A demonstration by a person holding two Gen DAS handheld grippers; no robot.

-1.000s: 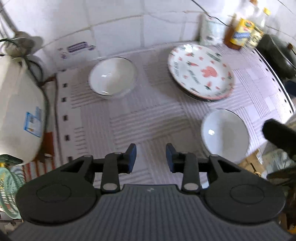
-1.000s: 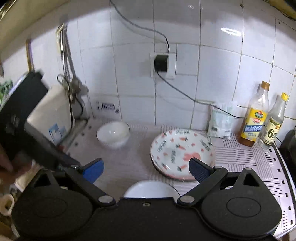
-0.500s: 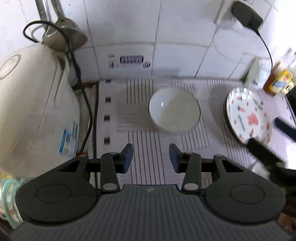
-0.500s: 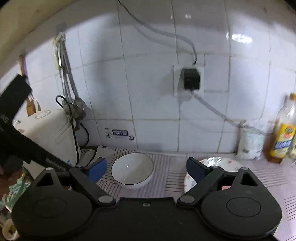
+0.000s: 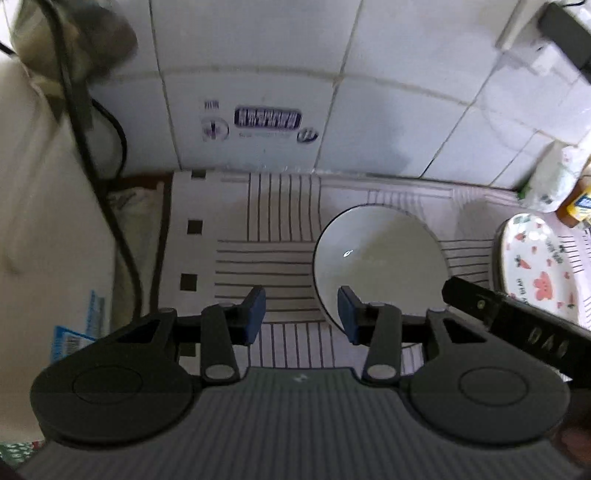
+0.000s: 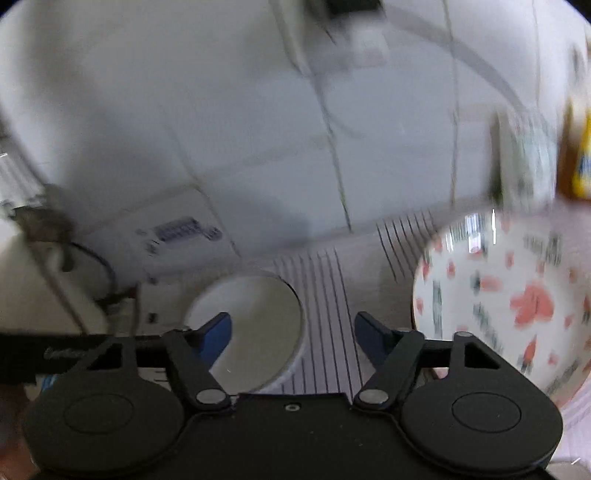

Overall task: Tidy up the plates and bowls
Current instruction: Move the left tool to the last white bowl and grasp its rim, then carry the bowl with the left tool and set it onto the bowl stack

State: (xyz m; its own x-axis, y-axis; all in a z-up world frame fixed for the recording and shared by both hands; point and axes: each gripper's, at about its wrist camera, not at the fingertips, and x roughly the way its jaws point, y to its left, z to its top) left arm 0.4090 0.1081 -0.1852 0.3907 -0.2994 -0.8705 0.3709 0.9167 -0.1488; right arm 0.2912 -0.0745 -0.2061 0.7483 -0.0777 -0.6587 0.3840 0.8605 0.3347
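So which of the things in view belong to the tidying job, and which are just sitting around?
Job:
- white bowl
- patterned plate

Lying about:
- rice cooker
- oil bottle
- white packet
- wall plug
- striped mat, only what the dishes stand on

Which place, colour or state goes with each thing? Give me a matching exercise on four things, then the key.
Things:
1. white bowl
2. plate
3. bottle
4. left gripper

Descriptions:
A. yellow label, by the wall
B. red carrot print
C. open, nothing between the pads
D. plain, dark rim, on the striped mat

Pairs: 1-D, 2-B, 3-A, 4-C
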